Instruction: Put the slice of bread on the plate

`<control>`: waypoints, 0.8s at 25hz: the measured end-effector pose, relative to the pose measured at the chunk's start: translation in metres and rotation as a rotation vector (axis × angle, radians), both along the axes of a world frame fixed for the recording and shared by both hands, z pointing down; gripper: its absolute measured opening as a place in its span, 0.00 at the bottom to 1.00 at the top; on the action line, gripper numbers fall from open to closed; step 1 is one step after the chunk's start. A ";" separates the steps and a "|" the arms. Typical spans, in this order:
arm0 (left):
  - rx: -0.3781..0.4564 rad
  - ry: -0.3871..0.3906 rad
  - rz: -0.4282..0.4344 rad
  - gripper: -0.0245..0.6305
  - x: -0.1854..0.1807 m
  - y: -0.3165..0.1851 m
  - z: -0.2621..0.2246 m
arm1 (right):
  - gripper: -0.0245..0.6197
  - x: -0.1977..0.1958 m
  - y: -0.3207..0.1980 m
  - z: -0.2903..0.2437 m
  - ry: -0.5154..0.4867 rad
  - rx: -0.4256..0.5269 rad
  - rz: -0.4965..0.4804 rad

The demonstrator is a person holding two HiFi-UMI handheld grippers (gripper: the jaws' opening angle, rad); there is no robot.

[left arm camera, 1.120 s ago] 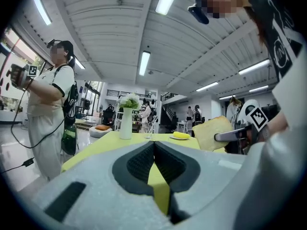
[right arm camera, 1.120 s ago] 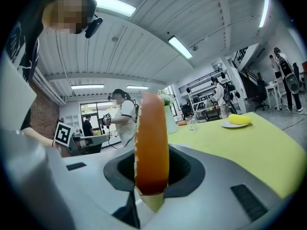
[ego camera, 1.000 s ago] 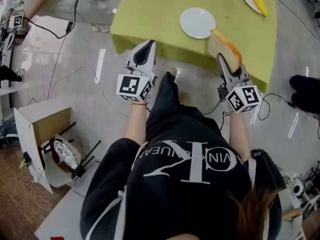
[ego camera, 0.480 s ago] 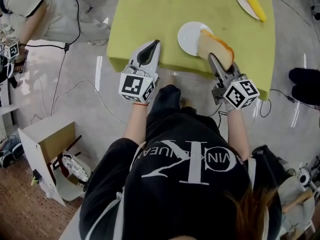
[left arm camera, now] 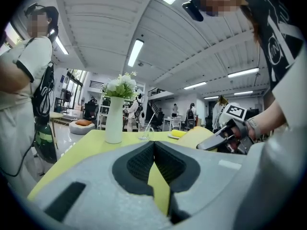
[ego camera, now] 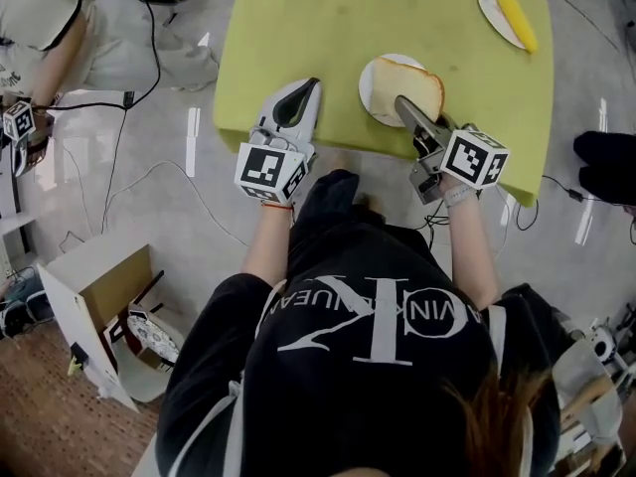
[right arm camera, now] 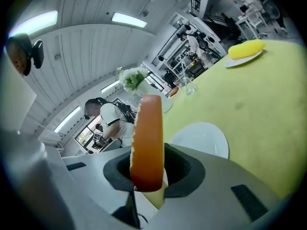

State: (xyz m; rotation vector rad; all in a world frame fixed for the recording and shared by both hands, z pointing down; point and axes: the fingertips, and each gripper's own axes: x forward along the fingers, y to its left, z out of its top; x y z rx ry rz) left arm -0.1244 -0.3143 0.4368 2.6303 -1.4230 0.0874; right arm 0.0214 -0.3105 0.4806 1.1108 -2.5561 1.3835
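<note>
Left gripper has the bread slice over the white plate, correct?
No: the right gripper holds the bread slice, as the right gripper view shows. It is over the white plate; the left gripper is empty.

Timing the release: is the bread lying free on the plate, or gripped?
Gripped: the right gripper pinches the bread between its jaws, flat over the plate. Whether it touches the plate, cannot tell.

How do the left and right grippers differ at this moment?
The right gripper is shut on the slice of bread; the left gripper is shut on nothing. The right gripper reaches over the white plate; the left gripper sits at the near edge of the yellow-green table. Both point across the table.
</note>
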 end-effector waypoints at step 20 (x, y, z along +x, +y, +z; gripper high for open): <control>-0.037 0.040 0.005 0.05 0.004 -0.028 0.004 | 0.26 0.014 -0.030 0.043 0.128 -0.180 -0.035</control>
